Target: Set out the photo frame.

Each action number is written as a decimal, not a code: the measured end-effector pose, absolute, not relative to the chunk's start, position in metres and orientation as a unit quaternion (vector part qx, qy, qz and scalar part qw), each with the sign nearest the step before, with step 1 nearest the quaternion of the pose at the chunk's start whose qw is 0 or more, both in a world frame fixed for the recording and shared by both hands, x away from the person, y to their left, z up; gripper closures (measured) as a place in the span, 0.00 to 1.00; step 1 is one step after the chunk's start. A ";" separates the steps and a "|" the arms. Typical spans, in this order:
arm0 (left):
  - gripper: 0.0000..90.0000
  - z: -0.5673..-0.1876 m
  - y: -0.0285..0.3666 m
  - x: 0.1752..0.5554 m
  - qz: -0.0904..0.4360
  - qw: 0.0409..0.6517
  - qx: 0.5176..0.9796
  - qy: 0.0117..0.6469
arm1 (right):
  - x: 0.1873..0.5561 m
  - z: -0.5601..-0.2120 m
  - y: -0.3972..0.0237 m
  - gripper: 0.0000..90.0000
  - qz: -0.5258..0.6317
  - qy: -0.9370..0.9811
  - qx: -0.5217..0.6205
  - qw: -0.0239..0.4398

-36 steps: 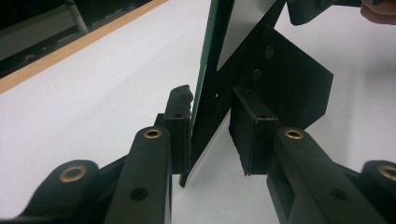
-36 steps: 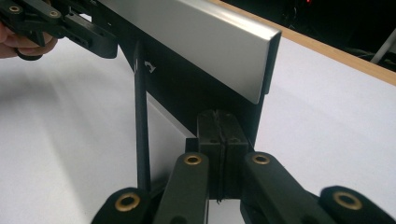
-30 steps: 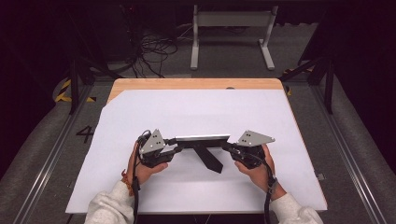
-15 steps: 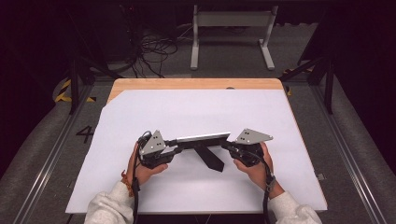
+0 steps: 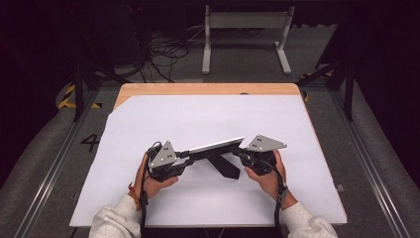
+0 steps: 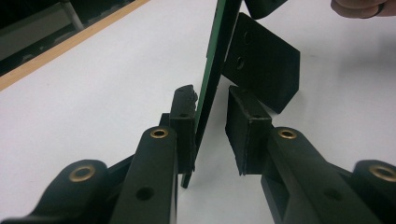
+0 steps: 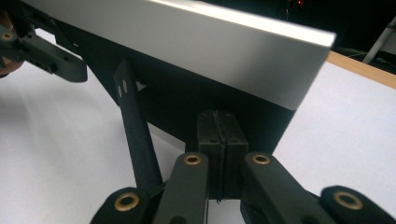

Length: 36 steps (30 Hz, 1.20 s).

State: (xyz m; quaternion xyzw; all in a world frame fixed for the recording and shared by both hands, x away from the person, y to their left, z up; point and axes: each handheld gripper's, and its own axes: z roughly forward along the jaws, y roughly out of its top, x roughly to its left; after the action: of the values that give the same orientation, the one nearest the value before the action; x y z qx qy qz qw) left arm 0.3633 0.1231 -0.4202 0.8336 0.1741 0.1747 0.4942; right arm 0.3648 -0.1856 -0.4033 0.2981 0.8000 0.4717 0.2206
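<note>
1. We saw a thin flat panel (image 5: 214,147) with a black prop leg (image 5: 225,166) held on edge above the middle of the white table (image 5: 148,119), between the two grippers.
2. Our left gripper (image 5: 182,158) had just been closing; in the left gripper view the panel (image 6: 215,70) stood between its jaws, touching one pad (image 6: 184,121), the other just clear.
3. Our right gripper (image 7: 218,140) was fully closed at the panel's (image 7: 187,51) dark lower edge; we could not tell whether it pinched anything.
</note>
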 end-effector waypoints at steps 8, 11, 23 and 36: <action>0.80 -0.418 0.119 0.357 0.176 0.487 0.839 0.166 | 0.365 -0.401 -0.180 1.00 0.476 0.799 0.293 0.222; 0.80 -0.418 0.119 0.355 0.177 0.486 0.840 0.162 | 0.365 -0.400 -0.180 1.00 0.474 0.800 0.293 0.222; 0.80 -0.415 0.114 0.350 0.177 0.487 0.841 0.155 | 0.367 -0.397 -0.175 1.00 0.478 0.798 0.291 0.222; 0.80 -0.404 0.109 0.339 0.181 0.500 0.836 0.137 | 0.368 -0.393 -0.176 1.00 0.482 0.794 0.294 0.224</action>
State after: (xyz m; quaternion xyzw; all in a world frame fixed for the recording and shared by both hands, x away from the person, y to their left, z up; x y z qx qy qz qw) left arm 0.3387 0.1086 -0.4044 0.8358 0.1372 0.1815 0.4997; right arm 0.3681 -0.1756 -0.3925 0.2942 0.7941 0.4821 0.2244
